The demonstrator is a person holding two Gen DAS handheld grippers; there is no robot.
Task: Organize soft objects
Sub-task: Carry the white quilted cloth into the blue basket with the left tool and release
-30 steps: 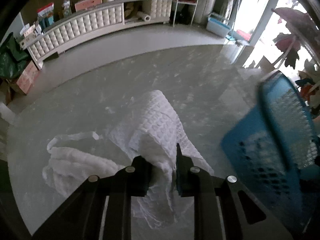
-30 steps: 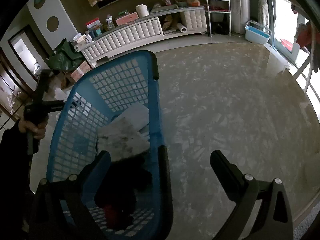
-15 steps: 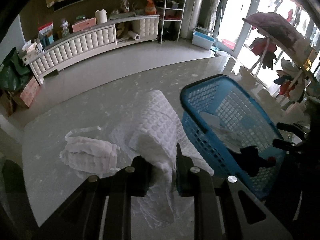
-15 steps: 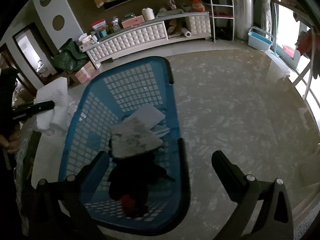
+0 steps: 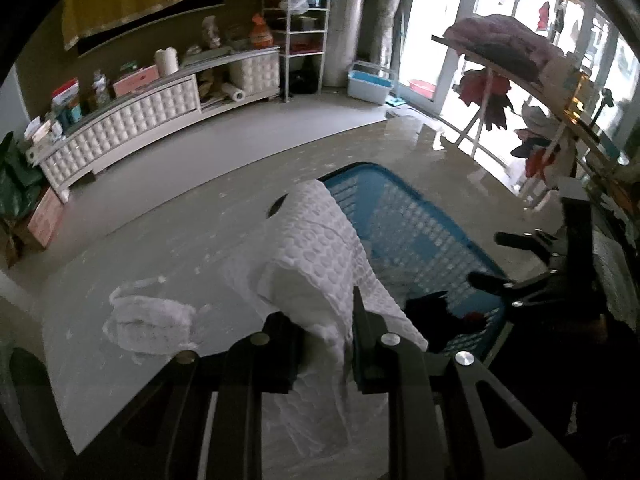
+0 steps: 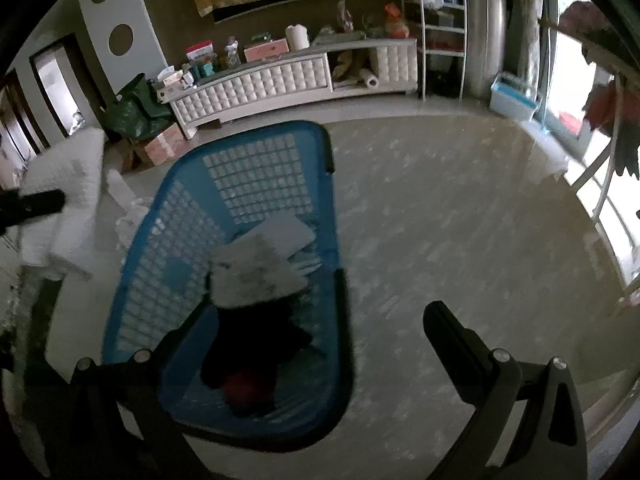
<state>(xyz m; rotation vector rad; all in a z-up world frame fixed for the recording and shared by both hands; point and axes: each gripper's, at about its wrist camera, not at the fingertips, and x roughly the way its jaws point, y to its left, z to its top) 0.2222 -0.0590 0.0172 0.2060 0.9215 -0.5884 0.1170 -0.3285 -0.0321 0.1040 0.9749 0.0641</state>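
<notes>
**Waffle Towel Carried to Basket**

Left gripper (image 5: 325, 340): pinched on the white waffle towel (image 5: 316, 256), jaws pressed together on a gathered fold. Held by a bunched fold rather than an edge, probably so that the cloth hangs as one bundle and clears the rim during transfer. Towel draped ahead of and below the fingertips, lifted off the table (image 5: 160, 240).

Blue basket (image 6: 256, 184): ahead and to the right of the left gripper, partly hidden behind the hanging towel. Already loaded with a folded grey cloth (image 6: 252, 276), a pale flat item beyond it, and a dark garment with something red at the near end; exact nature of the last two unclear in the dim light.

Right gripper (image 6: 384, 312): jaws spread wide, empty. Basket's near right rim between the fingers, untouched, likely in readiness to steady the basket.

Second white cloth (image 5: 150, 322): crumpled on the table, left of the left gripper, not yet collected.
</notes>
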